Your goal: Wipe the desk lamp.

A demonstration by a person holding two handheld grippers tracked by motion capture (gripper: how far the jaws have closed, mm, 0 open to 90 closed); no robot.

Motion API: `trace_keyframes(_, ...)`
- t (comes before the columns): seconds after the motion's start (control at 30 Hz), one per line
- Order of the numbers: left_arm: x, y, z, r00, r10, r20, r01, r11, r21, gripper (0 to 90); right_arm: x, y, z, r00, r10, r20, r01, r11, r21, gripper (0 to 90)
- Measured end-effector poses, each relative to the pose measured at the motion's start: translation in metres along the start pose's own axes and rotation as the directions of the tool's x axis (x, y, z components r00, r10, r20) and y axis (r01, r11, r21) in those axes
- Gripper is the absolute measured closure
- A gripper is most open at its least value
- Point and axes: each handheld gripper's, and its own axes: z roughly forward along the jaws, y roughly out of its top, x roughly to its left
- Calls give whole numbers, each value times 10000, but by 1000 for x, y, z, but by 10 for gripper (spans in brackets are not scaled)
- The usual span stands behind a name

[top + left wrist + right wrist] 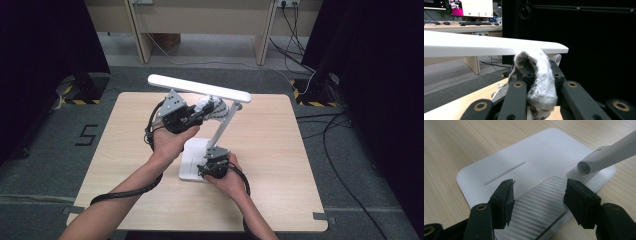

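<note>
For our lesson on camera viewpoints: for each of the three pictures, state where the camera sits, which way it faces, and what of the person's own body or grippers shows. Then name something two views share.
High view: above the person's side, looking forward and down on the table; both forearms, left gripper, right gripper.
Left gripper view: rides the left gripper, facing level under the lamp head; its jaws clamp a grey cloth.
Right gripper view: rides the right gripper, looking down on the lamp base; jaws apart.
Shared: the lamp base, high and right gripper views.
</note>
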Motion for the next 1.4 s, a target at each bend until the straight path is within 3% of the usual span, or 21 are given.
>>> trace_keyframes(1.4,-15,-3,10,9989,170,429,-176,9998,135,791,0,0,0,10000,3,5,-3,10000,-20,410)
